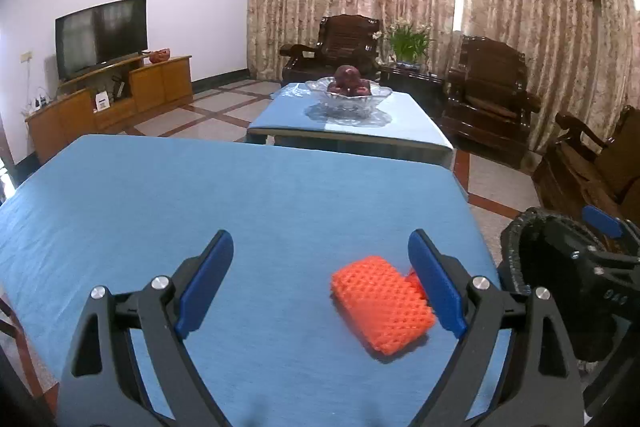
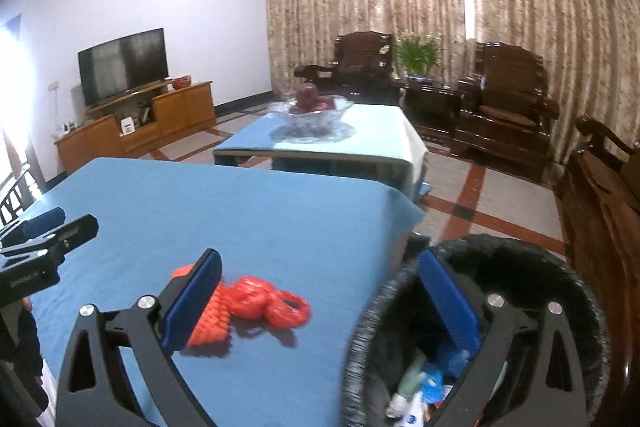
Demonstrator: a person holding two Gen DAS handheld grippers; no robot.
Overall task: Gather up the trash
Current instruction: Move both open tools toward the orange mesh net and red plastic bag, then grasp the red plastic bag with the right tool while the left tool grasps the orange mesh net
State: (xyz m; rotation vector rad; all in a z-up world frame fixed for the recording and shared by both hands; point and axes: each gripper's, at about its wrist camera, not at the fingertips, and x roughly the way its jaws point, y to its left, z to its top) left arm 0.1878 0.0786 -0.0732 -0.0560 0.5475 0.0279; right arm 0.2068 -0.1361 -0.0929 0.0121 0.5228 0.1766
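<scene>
An orange foam fruit net (image 1: 382, 307) lies on the blue-clothed table (image 1: 200, 207), just inside the right finger of my open, empty left gripper (image 1: 320, 279). In the right wrist view the net (image 2: 210, 319) lies beside red plastic net rings (image 2: 268, 301), partly behind my left finger. My right gripper (image 2: 320, 299) is open and empty, its right finger over the black trash bin (image 2: 560, 287), which holds several pieces of rubbish. The bin (image 1: 516, 251) also shows at the table's right edge in the left wrist view, with the right gripper over it.
A second blue-clothed table (image 1: 400, 123) behind carries a glass bowl of red fruit (image 1: 348, 95). Dark wooden armchairs (image 1: 492, 99) stand at the back and right. A TV (image 1: 100, 35) on a wooden cabinet stands at the left wall. The left gripper's fingers (image 2: 48, 235) show at the right view's left edge.
</scene>
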